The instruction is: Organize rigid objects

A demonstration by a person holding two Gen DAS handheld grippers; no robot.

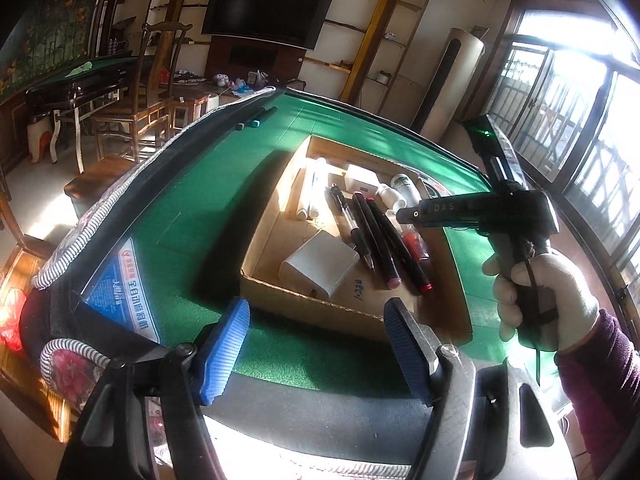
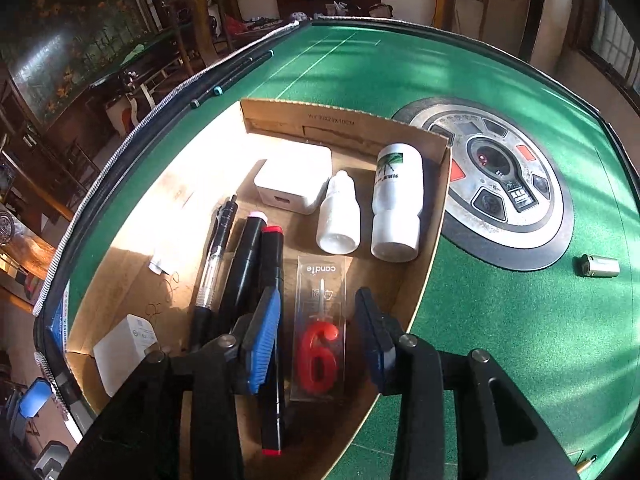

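A shallow cardboard box (image 1: 276,300) (image 2: 348,128) lies on the green table. It holds black markers (image 1: 378,240) (image 2: 272,280), a pen (image 2: 216,252), two white adapters (image 1: 320,268) (image 2: 294,180), white bottles (image 2: 396,204) and a clear-cased red "6" candle (image 2: 320,336). My right gripper (image 2: 316,340) is open above the box, its blue pads either side of the candle case, not touching it; it also shows in the left wrist view (image 1: 408,214). My left gripper (image 1: 316,356) is open and empty near the box's near corner.
Two teal-tipped pens (image 1: 256,118) (image 2: 224,80) lie along the table's left rim. The table's round control panel (image 2: 496,184) sits right of the box, with a small silver lighter-like object (image 2: 600,266) beyond it. Chairs and another table stand at the far left.
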